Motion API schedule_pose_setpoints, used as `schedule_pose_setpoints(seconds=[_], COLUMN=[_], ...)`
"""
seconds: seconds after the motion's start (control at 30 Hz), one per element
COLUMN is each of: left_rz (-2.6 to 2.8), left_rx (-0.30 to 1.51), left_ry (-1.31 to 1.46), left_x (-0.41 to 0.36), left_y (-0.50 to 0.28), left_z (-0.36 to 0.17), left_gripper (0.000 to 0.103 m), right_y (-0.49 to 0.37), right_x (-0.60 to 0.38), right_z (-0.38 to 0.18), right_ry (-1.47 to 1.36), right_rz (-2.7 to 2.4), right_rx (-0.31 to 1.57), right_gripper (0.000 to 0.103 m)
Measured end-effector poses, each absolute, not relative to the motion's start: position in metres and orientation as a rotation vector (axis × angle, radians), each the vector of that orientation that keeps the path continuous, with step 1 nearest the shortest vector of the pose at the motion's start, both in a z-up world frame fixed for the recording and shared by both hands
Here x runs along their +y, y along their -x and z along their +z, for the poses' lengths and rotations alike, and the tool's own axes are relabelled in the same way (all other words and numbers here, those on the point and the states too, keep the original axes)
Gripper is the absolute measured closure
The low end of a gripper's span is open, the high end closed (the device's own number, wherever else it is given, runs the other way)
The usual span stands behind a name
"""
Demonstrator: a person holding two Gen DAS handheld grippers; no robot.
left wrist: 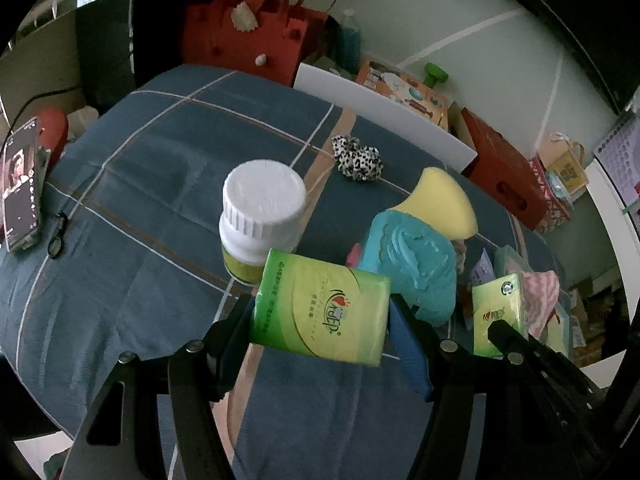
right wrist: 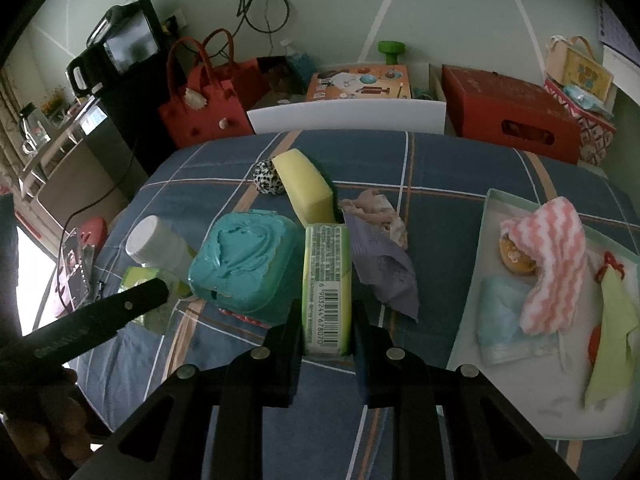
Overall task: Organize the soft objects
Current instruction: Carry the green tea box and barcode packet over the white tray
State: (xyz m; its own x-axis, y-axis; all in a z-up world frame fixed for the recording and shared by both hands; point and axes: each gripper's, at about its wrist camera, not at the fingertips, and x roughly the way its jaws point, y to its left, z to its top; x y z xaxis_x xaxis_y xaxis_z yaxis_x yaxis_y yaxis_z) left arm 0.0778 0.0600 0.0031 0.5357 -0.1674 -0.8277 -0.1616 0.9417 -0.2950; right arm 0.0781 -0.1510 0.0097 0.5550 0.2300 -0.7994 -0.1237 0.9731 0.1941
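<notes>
We hold two tissue packs above the bench: left gripper (left wrist: 322,322) fingers wide across one tissue pack (left wrist: 320,306), right gripper (right wrist: 326,334) narrow on second pack (right wrist: 328,288) edgewise. Light, squashy, slick wrap; grip mid-body.

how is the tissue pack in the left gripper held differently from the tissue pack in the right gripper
The left gripper jaws stand wide across the left tissue pack, its printed face to that camera. The right gripper jaws stand narrow, pinching the right tissue pack on its flat faces, barcode edge to that camera. Both packs are green, held above the blue plaid cloth.
</notes>
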Motion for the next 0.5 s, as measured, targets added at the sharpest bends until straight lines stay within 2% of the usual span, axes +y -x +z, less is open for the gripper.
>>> schedule_pose_setpoints(seconds=[0.23, 0.5], left_rz=[-0.033, -0.222], left_rx=[0.901, 0.836], left_ry=[0.303, 0.198], left_x=[0.046, -0.018], left_y=[-0.07, -0.065], left_z=[0.037, 0.058], left_gripper=[0.035, 0.035], right_y=[-0.074, -0.061], right_x=[-0.174, -0.252], right_z=[0.022, 0.034], right_ry=[-0.153, -0.233], right_rz=[0.183, -0.043], right_rx=[0.917, 0.868], right_gripper=[0.08, 0.08])
